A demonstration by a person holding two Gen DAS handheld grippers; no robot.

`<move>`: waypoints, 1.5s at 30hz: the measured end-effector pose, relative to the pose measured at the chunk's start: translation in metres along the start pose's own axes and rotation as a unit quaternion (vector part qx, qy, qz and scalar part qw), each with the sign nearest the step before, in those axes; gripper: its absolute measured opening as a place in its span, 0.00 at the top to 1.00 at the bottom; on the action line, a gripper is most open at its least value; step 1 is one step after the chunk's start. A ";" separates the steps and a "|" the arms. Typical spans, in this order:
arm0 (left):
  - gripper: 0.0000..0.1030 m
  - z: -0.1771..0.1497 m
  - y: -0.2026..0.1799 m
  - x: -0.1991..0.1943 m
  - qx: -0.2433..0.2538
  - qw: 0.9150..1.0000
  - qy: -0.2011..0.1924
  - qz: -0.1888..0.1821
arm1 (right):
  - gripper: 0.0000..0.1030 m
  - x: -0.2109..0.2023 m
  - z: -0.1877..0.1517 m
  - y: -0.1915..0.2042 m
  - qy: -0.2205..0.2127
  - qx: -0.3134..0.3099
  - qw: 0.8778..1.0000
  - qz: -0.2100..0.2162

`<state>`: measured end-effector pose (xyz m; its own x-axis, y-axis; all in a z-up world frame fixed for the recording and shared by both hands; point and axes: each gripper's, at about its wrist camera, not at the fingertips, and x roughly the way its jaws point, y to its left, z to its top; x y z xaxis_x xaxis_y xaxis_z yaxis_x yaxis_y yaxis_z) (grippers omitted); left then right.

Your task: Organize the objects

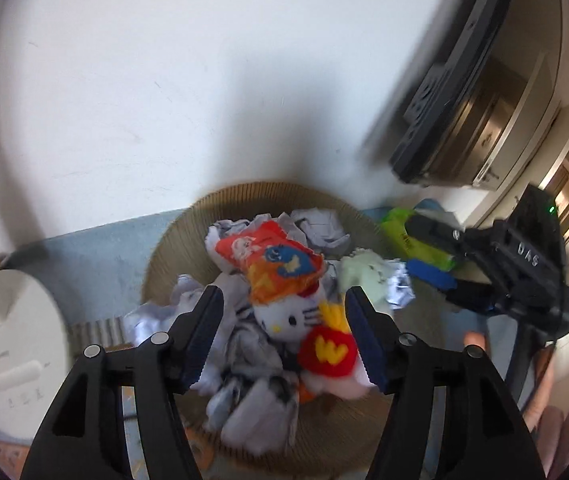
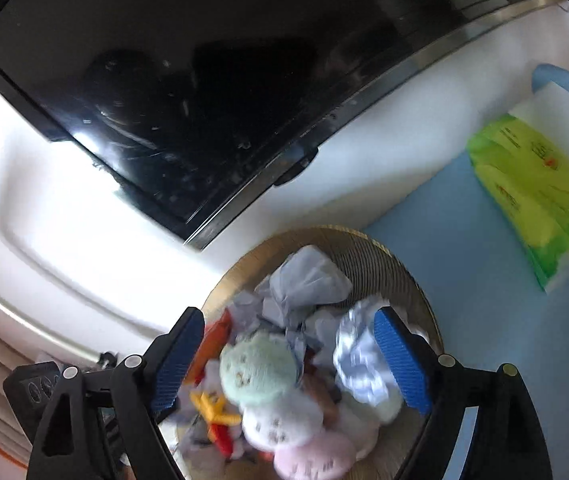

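Toys and crumpled paper fill the round woven basket point(image 1: 172, 240), which sits on the blue desk point(image 2: 464, 260) just under both of my grippers. The white cat plush point(image 1: 284, 316) lies near the middle of the pile, with an orange snack bag point(image 1: 276, 264) on its head and a red and yellow felt piece point(image 1: 326, 354) by its side. From the right wrist view I see a mint green plush point(image 2: 256, 372), a pink plush point(image 2: 312, 460) and a yellow star toy point(image 2: 212, 404).

I think all of this is light and soft. The plush toys will squash when I pinch them, so I would take the cat by its round head or body. The paper balls point(image 1: 320, 228) will crush easily, and the snack bag looks slippery.

My left gripper point(image 1: 284, 312) has its jaws apart, with nothing pressed between them. My right gripper point(image 2: 288, 344) has its jaws apart too, wider, and holds nothing.

Much is blurry. I cannot tell what lies under the top layer or how deep the basket is. The green pack point(image 2: 532, 188) is cut off at the edge. The 2 grippers hide the near rim of the basket.
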<state>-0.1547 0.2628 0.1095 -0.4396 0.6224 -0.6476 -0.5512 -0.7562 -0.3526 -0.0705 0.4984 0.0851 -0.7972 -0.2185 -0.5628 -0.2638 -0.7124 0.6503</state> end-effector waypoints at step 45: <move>0.00 -0.269 0.150 -0.192 -0.098 0.944 0.033 0.313 | 0.00 -0.006 -0.307 0.100 0.101 -0.266 0.929 -0.238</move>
<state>0.0378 -0.0241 -0.0003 -0.5872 0.0311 -0.8089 -0.0526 -0.9986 -0.0003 0.0745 0.2237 -0.0036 -0.5272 0.1239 -0.8407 -0.2126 -0.9771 -0.0106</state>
